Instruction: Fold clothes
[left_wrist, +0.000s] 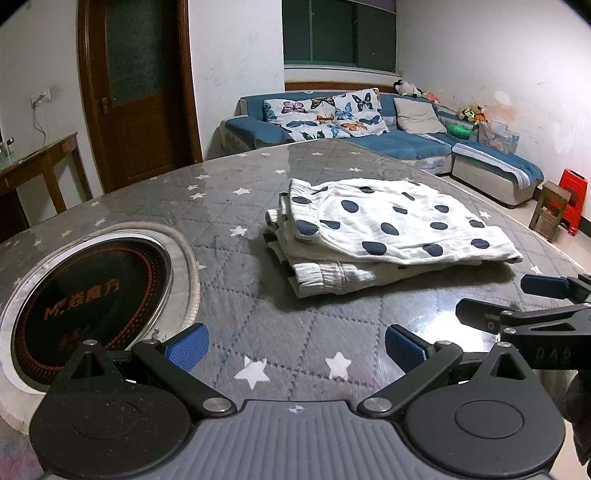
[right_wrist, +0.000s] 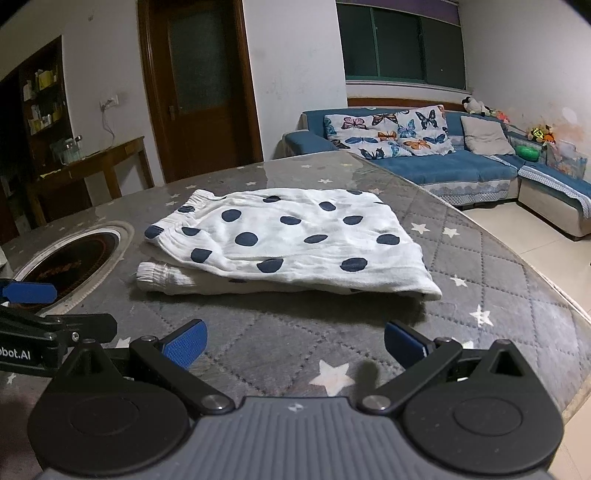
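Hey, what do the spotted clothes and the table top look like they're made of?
Spotted clothes: soft woven cloth, likely crinkled cotton gauze, matte, with a fine wrinkled texture and ribbed elastic edges. Table top: grey quilted fabric with stitched diamonds and white stars, apparently under a clear glossy sheet, glass or plastic, since it reflects the room.

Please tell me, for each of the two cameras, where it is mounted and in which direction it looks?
Left wrist: sits on the left claw, faces the folded dotted garment and induction cooker; right claw shows at right.
Right wrist: sits on the right claw, faces the same garment; left claw shows at left.
Shared: garment, cooker, star-patterned table, blue sofa, door.
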